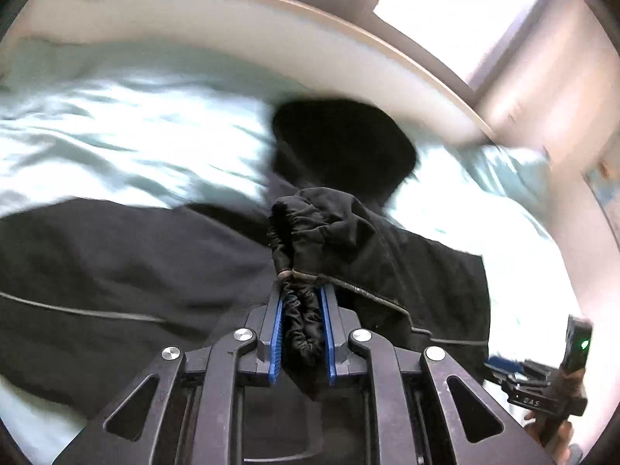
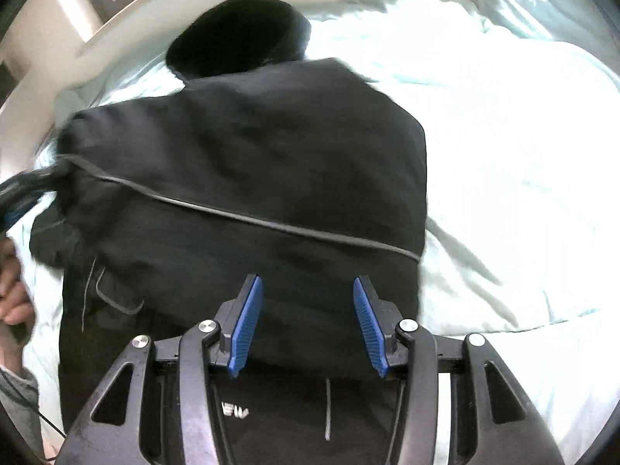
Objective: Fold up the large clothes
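A large black jacket point(image 2: 248, 178) with a thin grey piping line lies spread on a pale mint bed sheet point(image 2: 503, 135), its dark hood point(image 2: 240, 35) at the far end. My left gripper point(image 1: 303, 290) is shut on the jacket's gathered elastic cuff point(image 1: 302, 321), holding that sleeve bunched up above the jacket body point(image 1: 116, 271). My right gripper point(image 2: 308, 283) is open and empty, its blue pads point(image 2: 248, 321) just above the jacket's near part. The left gripper also shows at the left edge of the right wrist view point(image 2: 23, 193).
A pale curved bed frame or ledge point(image 1: 310, 42) runs behind the bed, with bright windows point(image 1: 457, 4) above it. The right gripper's handle point(image 1: 550, 383) shows at the lower right of the left wrist view. A hand point(image 2: 13, 298) is at the left edge.
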### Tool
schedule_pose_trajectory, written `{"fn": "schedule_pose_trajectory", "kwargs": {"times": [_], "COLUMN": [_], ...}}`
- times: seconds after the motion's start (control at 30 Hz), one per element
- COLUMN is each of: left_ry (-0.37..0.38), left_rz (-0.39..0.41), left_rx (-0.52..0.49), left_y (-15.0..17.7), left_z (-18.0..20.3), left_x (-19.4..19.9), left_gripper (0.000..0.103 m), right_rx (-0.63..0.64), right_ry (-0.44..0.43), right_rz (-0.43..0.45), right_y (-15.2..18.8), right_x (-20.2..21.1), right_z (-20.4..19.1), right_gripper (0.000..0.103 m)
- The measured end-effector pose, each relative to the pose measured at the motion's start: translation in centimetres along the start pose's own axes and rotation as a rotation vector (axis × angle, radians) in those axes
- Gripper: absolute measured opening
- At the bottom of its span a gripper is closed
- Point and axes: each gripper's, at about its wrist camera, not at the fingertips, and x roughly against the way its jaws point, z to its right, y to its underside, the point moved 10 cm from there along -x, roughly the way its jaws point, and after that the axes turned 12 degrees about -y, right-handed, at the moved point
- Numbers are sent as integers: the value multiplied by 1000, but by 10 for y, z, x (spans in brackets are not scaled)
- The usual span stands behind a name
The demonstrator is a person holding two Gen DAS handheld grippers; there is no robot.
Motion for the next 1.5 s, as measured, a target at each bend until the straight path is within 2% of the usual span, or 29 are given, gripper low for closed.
{"fn": "schedule_pose_trajectory", "kwargs": {"times": [0.07, 0.17, 0.2, 0.27, 0.33, 0.43, 0.53, 0.57, 0.63, 0.67, 0.73, 0.8, 0.83, 0.87, 0.93, 1.0, 1.03, 1.07, 1.2, 1.27, 1.33, 1.5], "left_ry": [-92, -149, -200, -246, -251, -240, -179, -128, -29, 1, -1, -28, -49, -97, -120, -77, -24, -1, 2, -2, -39, -141], "left_rz": [-19, -168, -251, -298, -280, -243, -139, -86, -59, -63, -106, -241, -308, -349, -333, -323, -296, -262, -150, -108, -70, -28], "left_rx": [41, 28, -1, -21, -12, 48, 102, 112, 107, 85, 26, 23, 32, 30, 19, 48, 78, 97, 150, 213, 261, 377], "left_y": [-3, 26, 48, 73, 83, 74, 56, 49, 44, 46, 61, 91, 108, 122, 125, 117, 109, 102, 88, 85, 84, 87], "left_z": [-48, -84, -95, -103, -106, -103, -98, -88, -66, -54, -29, -19, -20, -24, -22, -15, -12, -13, -45, -76, -112, -235], "left_x": [-6, -43, -64, -86, -89, -69, -32, -14, 1, 0, -22, -66, -86, -105, -108, -89, -71, -52, 28, 66, 96, 150], "left_gripper": [18, 19, 22, 26, 27, 29, 31, 35, 67, 69, 68, 65, 58, 54, 54, 54, 54, 54, 54, 56, 57, 60], "right_rx": [-34, -49, -52, -48, -12, 5, 10, 31, 98, 111, 108, 78, 54, 51, 67, 56, 52, 54, 69, 33, 11, 31], "right_ry": [-21, -27, -10, 67, 135, 163, 113, 78, 81, 90, 81, 129, 159, 162, 167, 154, 132, 103, 53, 25, -23, -52], "right_rz": [-19, -63, -76, -127, -167, -181, -143, -102, -40, -33, -79, -164, -232, -248, -257, -282, -277, -258, -193, -182, -167, -147], "right_y": [-2, -2, -2, 2, 7, 6, -3, -8, -14, -13, -2, 17, 33, 38, 36, 32, 30, 29, 37, 52, 67, 96], "right_x": [-20, -56, -67, -92, -112, -109, -84, -70, -50, -51, -69, -95, -114, -120, -121, -111, -101, -86, -33, -13, 2, 20], "right_z": [3, 3, 4, 11, 14, 10, -8, -20, -42, -49, -56, -43, -34, -31, -33, -38, -44, -52, -89, -108, -121, -174], "right_gripper": [52, 52, 54, 57, 59, 59, 59, 60, 79, 82, 82, 80, 80, 80, 80, 79, 78, 78, 78, 78, 78, 78]}}
